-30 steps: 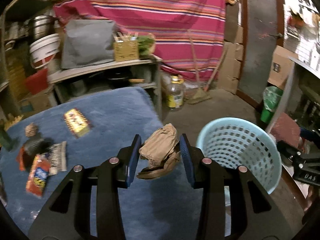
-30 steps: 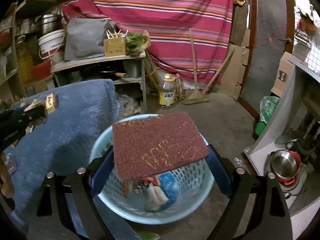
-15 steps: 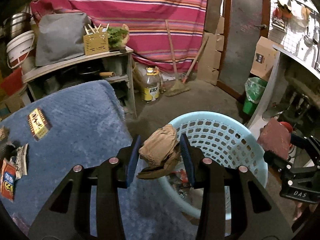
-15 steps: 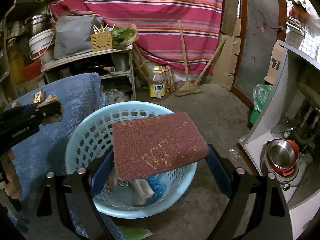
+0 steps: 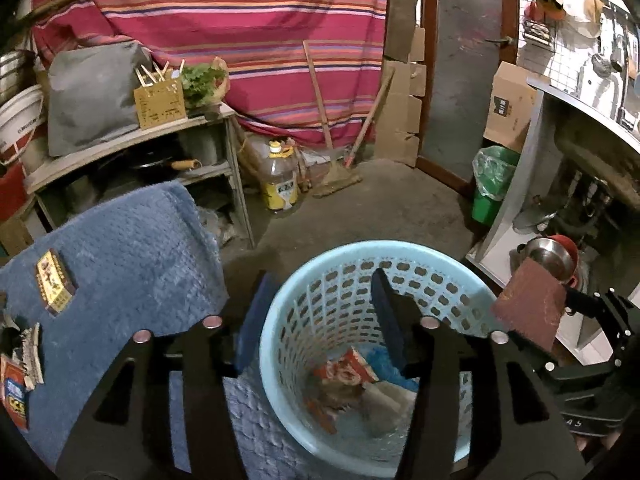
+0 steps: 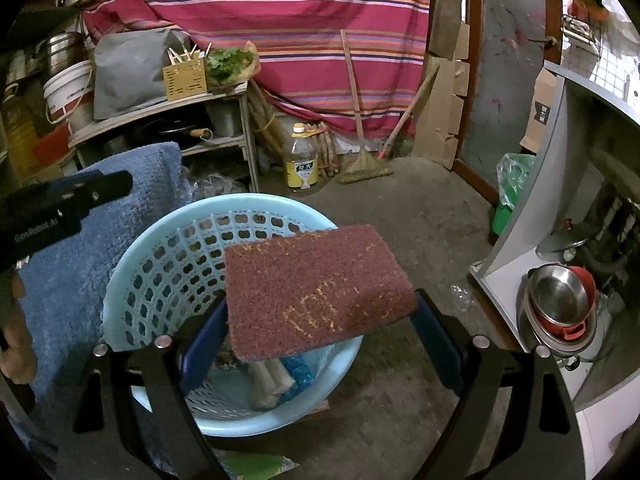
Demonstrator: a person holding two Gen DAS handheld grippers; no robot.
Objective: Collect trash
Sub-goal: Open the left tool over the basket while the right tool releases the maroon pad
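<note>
The left gripper (image 5: 320,316) hangs directly above the pale blue perforated plastic laundry-style basket (image 5: 448,276), its blue-padded fingers (image 5: 386,320) spread wide with nothing between them, placed so that anything let go falls inside. Down in the basket lie crumpled wrappers and scraps (image 5: 352,384), red, white and blue. The right gripper (image 6: 320,320) sits over the basket's near rim, clamped on a flat maroon scouring pad (image 6: 316,292) held level across its fingers, likely queued for the same drop. Left of the basket, on the blue fuzzy blanket (image 5: 132,240), a small yellow patterned box (image 5: 54,282) and a red snack packet (image 5: 14,396) await collection, so the job looks partly done.
</note>
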